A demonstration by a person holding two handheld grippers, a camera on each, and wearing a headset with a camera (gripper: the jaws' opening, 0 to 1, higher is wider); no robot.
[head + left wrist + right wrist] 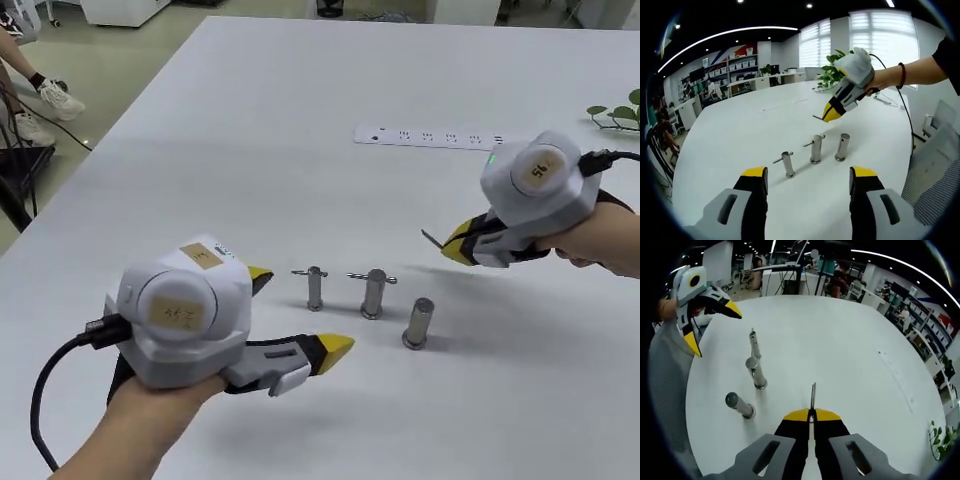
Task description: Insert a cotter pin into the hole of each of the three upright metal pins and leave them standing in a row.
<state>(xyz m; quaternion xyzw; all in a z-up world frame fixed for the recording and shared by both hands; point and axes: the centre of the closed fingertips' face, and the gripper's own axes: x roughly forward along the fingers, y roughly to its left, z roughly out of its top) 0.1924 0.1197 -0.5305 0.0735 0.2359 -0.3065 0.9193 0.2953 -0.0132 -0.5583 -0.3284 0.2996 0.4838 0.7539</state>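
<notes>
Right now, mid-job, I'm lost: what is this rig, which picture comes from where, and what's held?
No robot arm: a person holds a two-jaw gripper in each hand. The head view looks down from a headset; the other two cameras ride on the grippers. The left gripper has open, empty jaws. The right gripper is shut on a cotter pin. On the white table stand three metal pins in a row: the first pin, nearest the left gripper, and middle pin already carry cotter pins; the third pin is bare.

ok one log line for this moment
left hand-held gripper open | right hand-held gripper shut on cotter pin | two metal pins cottered | third metal pin bare, upright
</notes>
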